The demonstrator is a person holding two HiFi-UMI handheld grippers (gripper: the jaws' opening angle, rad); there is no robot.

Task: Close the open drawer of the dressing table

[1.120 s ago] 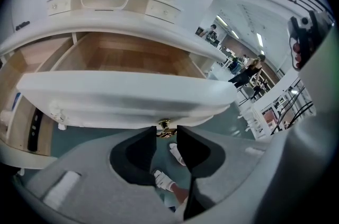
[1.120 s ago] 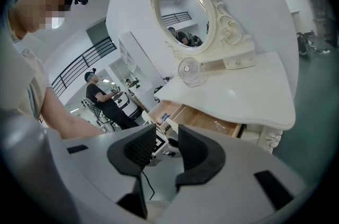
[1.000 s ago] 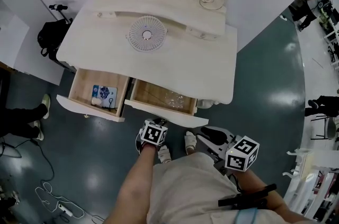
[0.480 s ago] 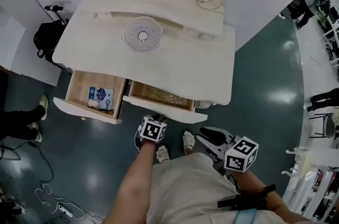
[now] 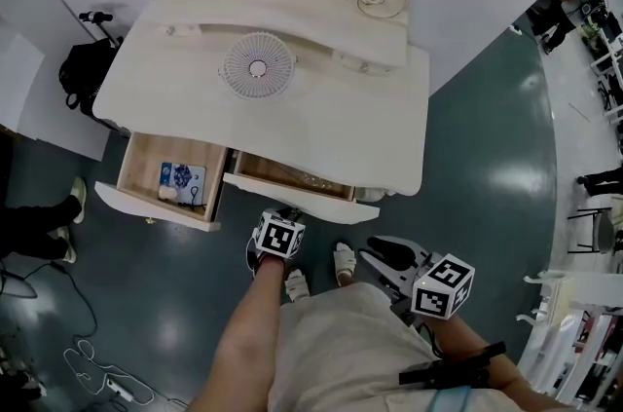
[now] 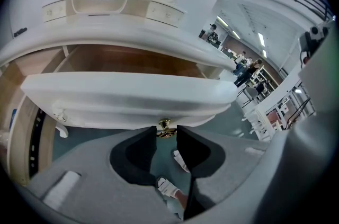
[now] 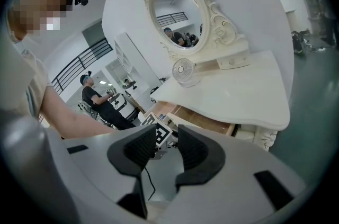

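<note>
Left gripper point(image 6: 166, 135): the pads point(image 6: 142, 150) stood a narrow gap apart and were closed on the brass knob point(image 6: 165, 125), which filled that gap at the tips. The knob sat on the white front of the gripped drawer point(image 6: 132, 96). This drawer stood partly out from under the dressing table point(image 5: 321, 123), directly before the person. Right gripper point(image 7: 165, 139): jaws apart, nothing between them, held low beside the person's body and well apart from the table.

Hidden or unclear: in the head view the left gripper's jaws and the knob lay under its marker cube point(image 5: 279, 236), so the grip was readable in the left gripper view alone. Only a thin strip of the gripped drawer's wooden floor showed, and its contents could not be made out. The mirror point(image 7: 172, 11) was cut off at the head view's top edge, while the right gripper view showed the whole oval.

Count:
- Two drawers were out. The second drawer point(image 5: 156, 204) was drawn farther and held one blue-and-white packet point(image 5: 183, 176), seen in the head view only.
- One fan point(image 5: 258, 69) stood on the tabletop.
- Two marker cubes were in view.
- Two white shoes point(image 5: 346, 260) were in view.

A bystander point(image 7: 98, 104) in dark clothes showed in the right gripper view.
</note>
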